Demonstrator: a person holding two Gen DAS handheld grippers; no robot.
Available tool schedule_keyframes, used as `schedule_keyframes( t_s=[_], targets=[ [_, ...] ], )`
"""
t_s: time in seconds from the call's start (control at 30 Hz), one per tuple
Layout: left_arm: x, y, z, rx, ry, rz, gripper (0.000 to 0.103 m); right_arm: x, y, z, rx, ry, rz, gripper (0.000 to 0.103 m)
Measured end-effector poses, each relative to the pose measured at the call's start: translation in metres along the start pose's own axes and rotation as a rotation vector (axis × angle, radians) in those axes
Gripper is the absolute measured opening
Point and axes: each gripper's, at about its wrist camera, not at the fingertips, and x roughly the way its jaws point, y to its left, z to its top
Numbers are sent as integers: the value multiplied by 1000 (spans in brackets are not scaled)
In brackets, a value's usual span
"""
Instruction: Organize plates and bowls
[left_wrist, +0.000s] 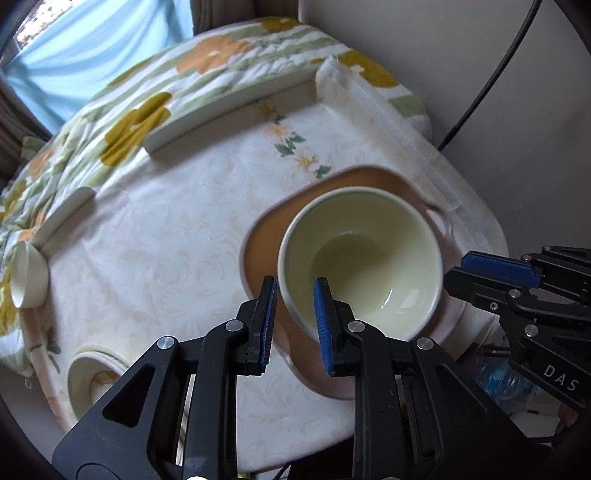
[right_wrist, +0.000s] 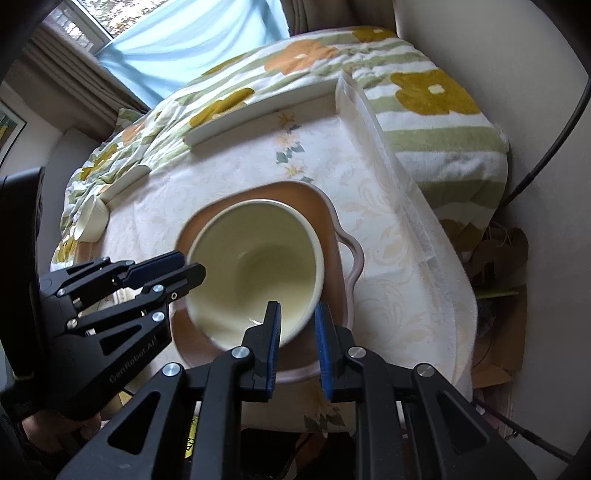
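A deep cream bowl (left_wrist: 369, 254) hangs just over a brown plate with wavy handles (left_wrist: 266, 240) on the table. My left gripper (left_wrist: 295, 325) is shut on the bowl's near rim, one pad inside the wall and one outside. The right gripper (left_wrist: 458, 271) comes in from the right side of that view. In the right wrist view the same bowl (right_wrist: 255, 266) sits over the brown plate (right_wrist: 325, 221). There my right gripper (right_wrist: 297, 347) is shut on the rim nearest it, and the left gripper (right_wrist: 192, 264) clamps the rim on the left.
A small cream bowl (left_wrist: 27, 277) lies on its side at the table's left edge. Stacked cream plates (left_wrist: 92, 380) sit near the front left corner. A raised cream rail (left_wrist: 229, 110) borders the far side, with a floral blanket (left_wrist: 155, 118) beyond. A water bottle (left_wrist: 498, 384) stands below right.
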Motion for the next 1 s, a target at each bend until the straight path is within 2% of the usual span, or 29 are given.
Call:
schedule_keyframes(
  t_s=[0.17,0.23,0.27,0.3,0.33,0.37,0.4,0.43,0.47,0.5,0.53,0.77,0.87,1.0],
  targets=[
    [-37,8,-11,-57,-74,31,21,-25,10,-7,-72,-44,4,17],
    [-54,14,-20,-90,-118,59,39,-33,15,-11,-113,-62,16,17],
    [-62,17,-25,-109,-143,80,70,-36,17,-13,-129,-71,24,17],
    [-68,19,-29,-123,-163,98,94,-39,21,-15,-151,-78,31,17],
    [-80,23,-37,-145,-210,120,98,-40,23,-17,-168,-80,35,17],
    [-88,25,-43,-159,-239,127,98,-41,26,-19,-182,-83,38,19],
    [-92,28,-48,-170,-247,133,98,-41,28,-21,-197,-88,43,29],
    [-97,31,-53,-191,-252,144,98,-42,32,-23,-217,-92,51,51],
    [-103,36,-61,-221,-258,157,98,-42,36,-26,-240,-95,59,64],
    [-110,42,-69,-254,-264,164,98,-41,40,-28,-260,-98,65,85],
    [-116,48,-76,-285,-269,170,98,-41,45,-30,-289,-105,71,90],
    [-159,96,-122,-472,-314,281,98,-40,89,-27,-449,-131,117,90],
    [-176,124,-143,-558,-360,299,98,-36,117,-16,-511,-130,153,102],
    [-191,166,-168,-681,-372,324,98,-22,153,7,-522,-84,207,102]
  ],
)
